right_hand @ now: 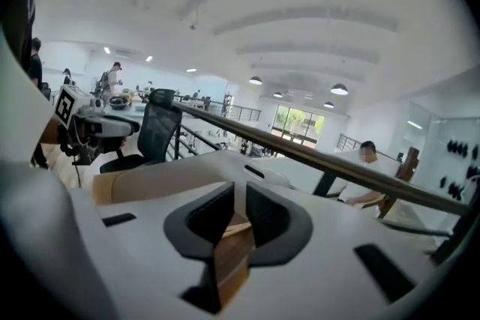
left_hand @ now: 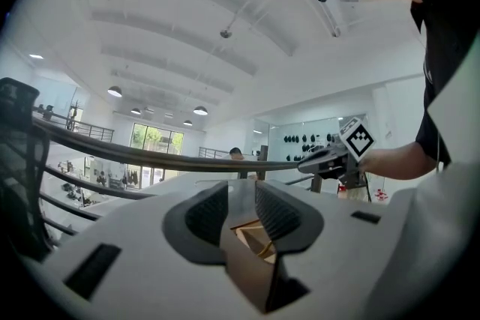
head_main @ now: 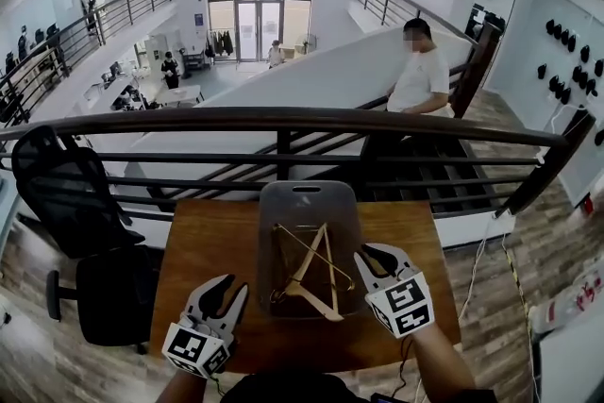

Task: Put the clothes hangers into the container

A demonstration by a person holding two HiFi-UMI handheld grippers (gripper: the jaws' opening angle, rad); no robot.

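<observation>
Hangers of pale wood lie crossed inside the grey container, leaning against one another with their bars angled across the floor of it; the tangle makes an exact count uncertain. The container stands at the centre of the wooden bench, its far end towards the dark railing, within easy reach of both hands. No hanger is visible on the bare bench outside it, so the loading appears complete or nearly so. The left gripper is held low and level at the container's near left corner, clear of the wall; its fingers stand moderately apart with nothing between them, only the bench and container showing through the gap. The right gripper sits just beside the container's near right corner, tilted down towards the hangers; its fingers are drawn close, a narrow slot remaining, and nothing is clamped in it. Neither gripper touches a hanger. Both appear posted either side of the opening so as to stay clear of the load. A black office chair stands left of the bench.
</observation>
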